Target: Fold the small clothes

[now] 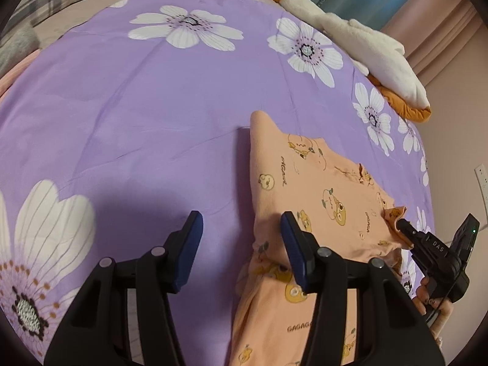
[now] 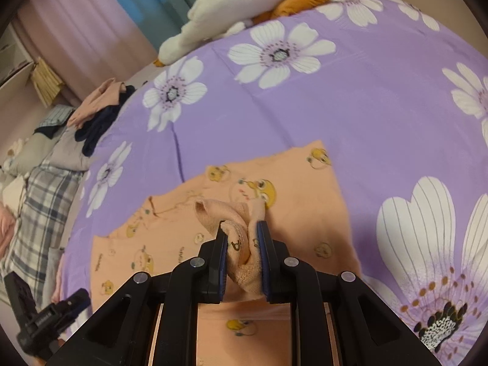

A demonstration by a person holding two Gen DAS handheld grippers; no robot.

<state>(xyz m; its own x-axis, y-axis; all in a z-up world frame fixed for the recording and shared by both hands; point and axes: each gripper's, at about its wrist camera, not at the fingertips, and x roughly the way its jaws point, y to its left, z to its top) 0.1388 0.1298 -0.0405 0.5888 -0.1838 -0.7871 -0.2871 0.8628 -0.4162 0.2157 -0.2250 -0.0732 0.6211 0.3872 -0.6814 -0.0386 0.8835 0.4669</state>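
Note:
A small peach garment (image 1: 320, 183) printed with yellow cartoon animals lies on the purple flowered bedsheet (image 1: 137, 106). My left gripper (image 1: 241, 231) hovers over the garment's left edge with its jaws apart. Its right finger (image 1: 294, 244) is above the cloth, its left finger above the bare sheet, and neither pad presses on anything. My right gripper (image 2: 242, 228) is shut on a bunched, ribbed fold of the garment (image 2: 289, 177), lifted a little off the flat part. In the left wrist view the right gripper (image 1: 402, 224) pinches the garment's right corner. The left gripper (image 2: 76, 302) shows at the lower left of the right wrist view.
A white and orange plush goose (image 1: 366, 48) lies along the bed's far edge by the curtains. A heap of dark and pink clothes (image 2: 100, 113) and a plaid pillow (image 2: 45, 198) sit at the other side. A wall socket (image 1: 482, 180) is at the right.

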